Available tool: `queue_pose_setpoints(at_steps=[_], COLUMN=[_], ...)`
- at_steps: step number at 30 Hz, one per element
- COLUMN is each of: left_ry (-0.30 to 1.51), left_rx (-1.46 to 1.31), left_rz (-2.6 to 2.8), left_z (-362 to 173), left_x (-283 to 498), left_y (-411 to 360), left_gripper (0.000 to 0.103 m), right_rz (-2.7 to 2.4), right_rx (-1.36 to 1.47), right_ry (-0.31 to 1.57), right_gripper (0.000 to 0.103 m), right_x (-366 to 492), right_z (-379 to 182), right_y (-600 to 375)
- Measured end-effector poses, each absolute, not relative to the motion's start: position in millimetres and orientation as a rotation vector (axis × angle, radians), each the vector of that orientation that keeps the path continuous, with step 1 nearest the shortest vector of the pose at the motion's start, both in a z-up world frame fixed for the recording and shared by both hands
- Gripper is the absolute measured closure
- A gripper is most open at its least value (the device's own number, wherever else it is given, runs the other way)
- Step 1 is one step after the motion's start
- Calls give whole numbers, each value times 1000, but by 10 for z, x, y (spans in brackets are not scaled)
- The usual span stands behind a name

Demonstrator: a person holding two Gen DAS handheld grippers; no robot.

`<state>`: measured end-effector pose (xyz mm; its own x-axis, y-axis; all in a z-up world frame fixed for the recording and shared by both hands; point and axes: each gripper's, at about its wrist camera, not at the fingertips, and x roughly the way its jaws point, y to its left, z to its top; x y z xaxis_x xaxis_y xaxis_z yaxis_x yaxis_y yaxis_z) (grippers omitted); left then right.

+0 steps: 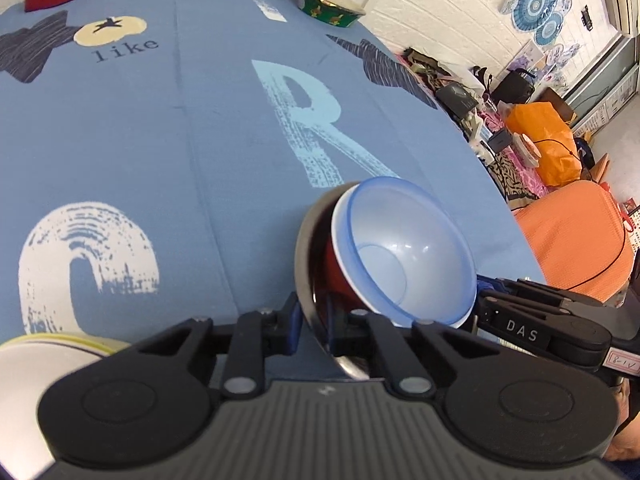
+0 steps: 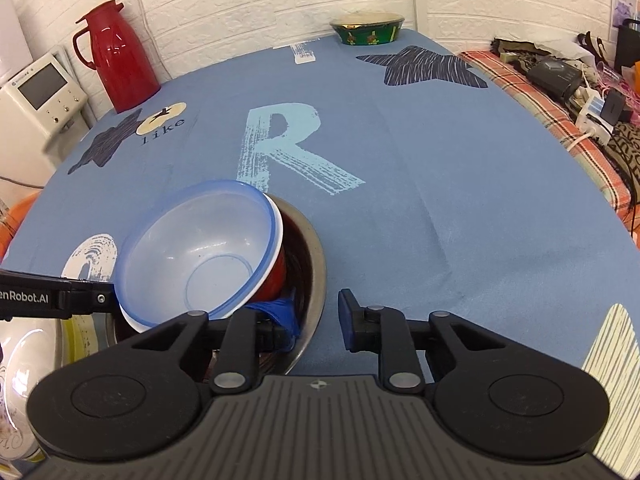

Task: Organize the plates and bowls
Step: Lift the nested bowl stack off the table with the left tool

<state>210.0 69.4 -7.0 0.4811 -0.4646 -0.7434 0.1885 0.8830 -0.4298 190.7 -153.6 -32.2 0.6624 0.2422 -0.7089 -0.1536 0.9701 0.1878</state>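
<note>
Bowl stack: a translucent blue plastic bowl (image 2: pixel 196 252) nested in a red bowl with a white rim (image 2: pixel 278 276), both sitting in a steel bowl (image 2: pixel 316 264) on the blue tablecloth (image 2: pixel 440 184), near the table's front edge, below the printed "R".
Tilt: the blue and red bowls lean; in the right wrist view their mouths face the lower left, toward the left gripper. The steel bowl appears to lie flat.
Left gripper (image 1: pixel 320 318): fingers straddle the steel bowl's rim, one outside, one inside; whether they pinch it I cannot tell.
Right gripper (image 2: pixel 316 320): jaws apart; the left finger (image 2: pixel 280 326) is inside the steel bowl, the right finger (image 2: pixel 348 322) outside over cloth, with the rim between them and a gap showing.
Other dishes: a white plate with a yellow rim (image 2: pixel 80 340) just left of the stack.
Open room: bare cloth ahead and to the right; a green patterned bowl (image 2: pixel 367 29) and a red thermos jug (image 2: pixel 116 56) stand far back by the wall.
</note>
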Motion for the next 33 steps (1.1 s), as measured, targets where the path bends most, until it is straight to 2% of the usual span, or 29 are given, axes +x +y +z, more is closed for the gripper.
queue_pose_setpoints(at_steps=[13, 16, 18, 24, 33], left_ry=[980, 979, 969, 968, 971], left_rx=[-327, -318, -320, -267, -373], left_rz=[-396, -390, -406, -391, -375], left_z=[-70, -39, 2, 3, -106], left_x=[2097, 2100, 2085, 2112, 2179], left_y=[746, 751, 746, 740, 900], left_gripper=[103, 103, 103, 102, 93], right_rz=[242, 275, 306, 324, 277], right_rx=[330, 335, 325, 259, 247], right_ry=[834, 837, 842, 834, 798], right_gripper=[99, 99, 94, 94, 89], right_x=[1890, 1894, 1894, 1931, 2080], right_z=[-358, -339, -333, -386, -394], right_y=[-1673, -1632, -1565, -1471, -1543])
